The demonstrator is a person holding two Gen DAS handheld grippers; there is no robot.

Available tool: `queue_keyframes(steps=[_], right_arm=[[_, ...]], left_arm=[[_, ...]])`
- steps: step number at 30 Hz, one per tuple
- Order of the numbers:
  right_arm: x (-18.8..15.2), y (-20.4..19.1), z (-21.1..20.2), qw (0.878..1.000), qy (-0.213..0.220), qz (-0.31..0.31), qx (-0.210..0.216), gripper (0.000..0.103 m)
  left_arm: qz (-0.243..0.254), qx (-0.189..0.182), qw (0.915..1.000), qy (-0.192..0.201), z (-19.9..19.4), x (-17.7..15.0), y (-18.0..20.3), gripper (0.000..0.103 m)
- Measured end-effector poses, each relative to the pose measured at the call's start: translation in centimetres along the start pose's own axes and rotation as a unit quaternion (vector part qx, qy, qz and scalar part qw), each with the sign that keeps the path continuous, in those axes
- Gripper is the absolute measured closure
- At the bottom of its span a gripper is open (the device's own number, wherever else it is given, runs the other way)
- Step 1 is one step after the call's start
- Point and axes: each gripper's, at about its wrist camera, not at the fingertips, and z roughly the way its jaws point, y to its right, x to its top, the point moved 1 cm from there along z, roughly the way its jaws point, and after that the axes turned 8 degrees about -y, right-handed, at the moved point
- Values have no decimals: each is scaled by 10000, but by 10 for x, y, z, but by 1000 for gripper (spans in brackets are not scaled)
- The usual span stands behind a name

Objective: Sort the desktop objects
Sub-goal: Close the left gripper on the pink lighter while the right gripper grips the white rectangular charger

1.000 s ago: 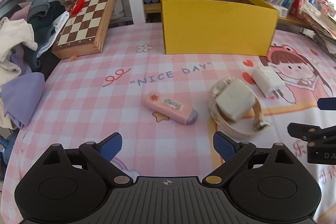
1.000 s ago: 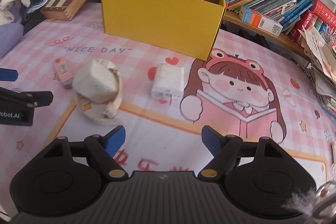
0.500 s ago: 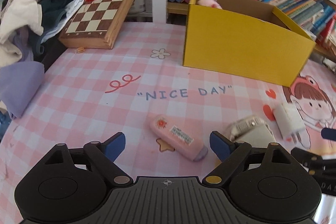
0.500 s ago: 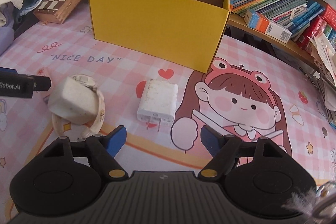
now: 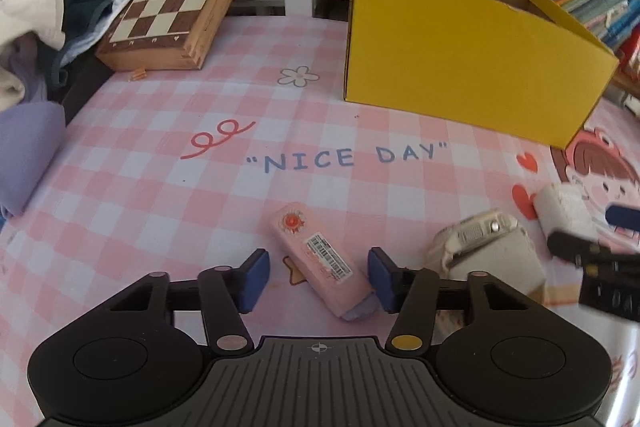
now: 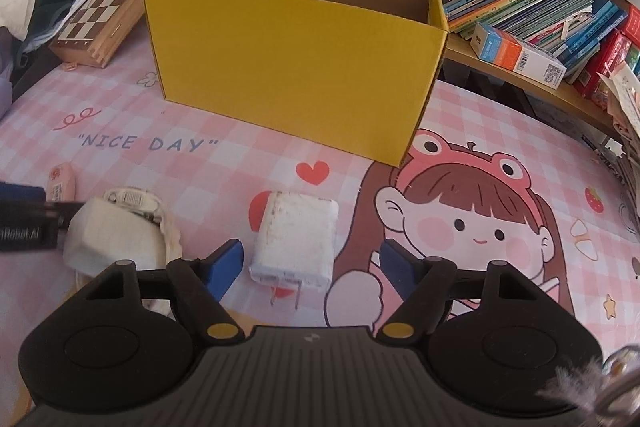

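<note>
Your left gripper [image 5: 316,277]: jaws had just been closing, pads flanking the pink oblong plastic case [image 5: 320,261], gap on the left | your right gripper [image 6: 312,269]: jaws wide, white square charger plug [image 6: 296,241] between, unheld.

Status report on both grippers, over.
Left gripper jaws just closing around pink eraser, no grip yet. Right gripper open over white charger. Nothing blocking.
</note>
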Motion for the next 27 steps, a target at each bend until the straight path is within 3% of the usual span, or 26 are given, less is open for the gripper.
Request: queue_keyframes(steps=[5, 8, 16, 27], right_arm=[[4, 3, 10, 9998, -151, 94, 81, 48], [3, 5, 13, 9992, -223, 207, 241, 61], [-2, 8, 6, 9987, -318, 286, 271, 62], [-18, 6, -20, 9985, -279, 435, 181, 62]], left_arm=[[-67, 74, 9999, 12, -3, -1, -7, 76], [-161, 47, 9999, -13, -4, -1, -12, 80], [-313, -173, 9993, -68, -13, -8, -20, 80], [-114, -468, 9986, 217, -41, -19, -23, 80]])
